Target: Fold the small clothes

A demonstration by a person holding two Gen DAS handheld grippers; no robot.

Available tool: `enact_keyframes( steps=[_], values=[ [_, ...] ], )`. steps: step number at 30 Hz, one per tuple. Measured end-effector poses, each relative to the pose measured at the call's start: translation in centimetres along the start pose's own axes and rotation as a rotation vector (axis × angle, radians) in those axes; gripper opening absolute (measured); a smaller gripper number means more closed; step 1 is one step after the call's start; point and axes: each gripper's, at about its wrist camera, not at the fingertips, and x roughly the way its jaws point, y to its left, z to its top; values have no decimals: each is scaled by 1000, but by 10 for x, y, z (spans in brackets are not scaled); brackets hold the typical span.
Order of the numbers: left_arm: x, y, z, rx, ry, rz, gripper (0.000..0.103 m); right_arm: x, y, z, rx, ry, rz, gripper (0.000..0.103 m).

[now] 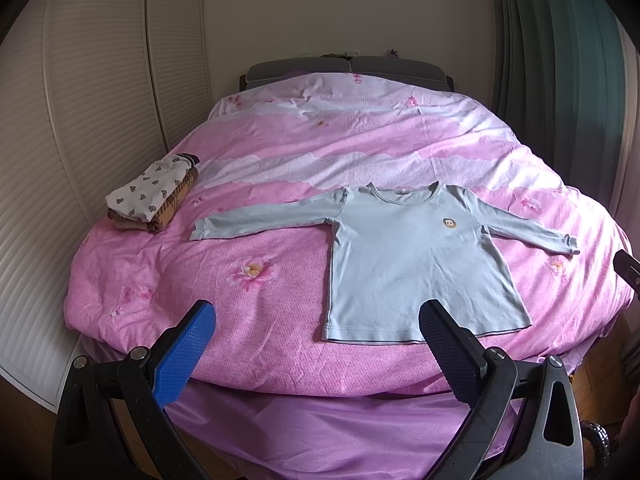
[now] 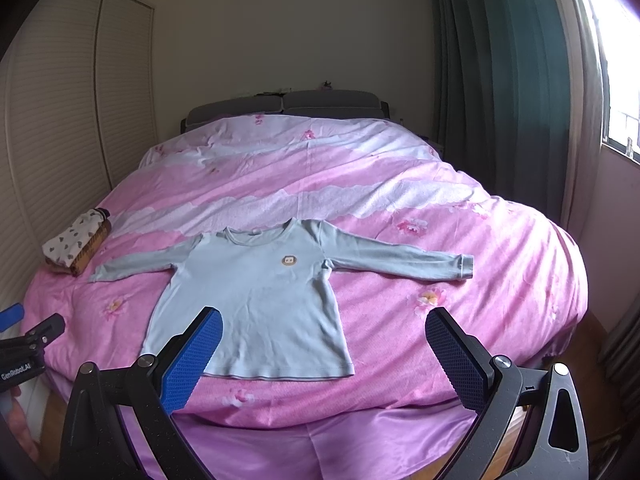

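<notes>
A small light-blue long-sleeved shirt [image 1: 404,256] lies flat and face up on the pink bed cover [image 1: 280,148], sleeves spread out to both sides, a round badge on its chest. It also shows in the right wrist view [image 2: 256,300]. My left gripper [image 1: 316,332] is open and empty, held off the bed's near edge, just before the shirt's hem and to its left. My right gripper [image 2: 324,340] is open and empty, near the hem's right part. The left gripper also shows at the left edge of the right wrist view [image 2: 24,332].
A pile of folded clothes [image 1: 154,196] sits on the bed's left side, also seen in the right wrist view [image 2: 76,244]. White slatted wardrobe doors [image 1: 80,92] stand left. Dark green curtains [image 2: 504,80] and a window [image 2: 616,60] are right. A grey headboard [image 1: 348,68] is at the far end.
</notes>
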Motion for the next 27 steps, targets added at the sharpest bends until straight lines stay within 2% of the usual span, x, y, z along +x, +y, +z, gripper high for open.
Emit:
enact_keyframes(
  steps=[19, 27],
  values=[
    [4, 5, -6, 4, 0, 17, 103, 3, -1, 2, -1, 7, 3, 103],
    [18, -1, -3, 1, 25, 34, 103, 23, 4, -8, -10, 33, 18, 103]
  ],
)
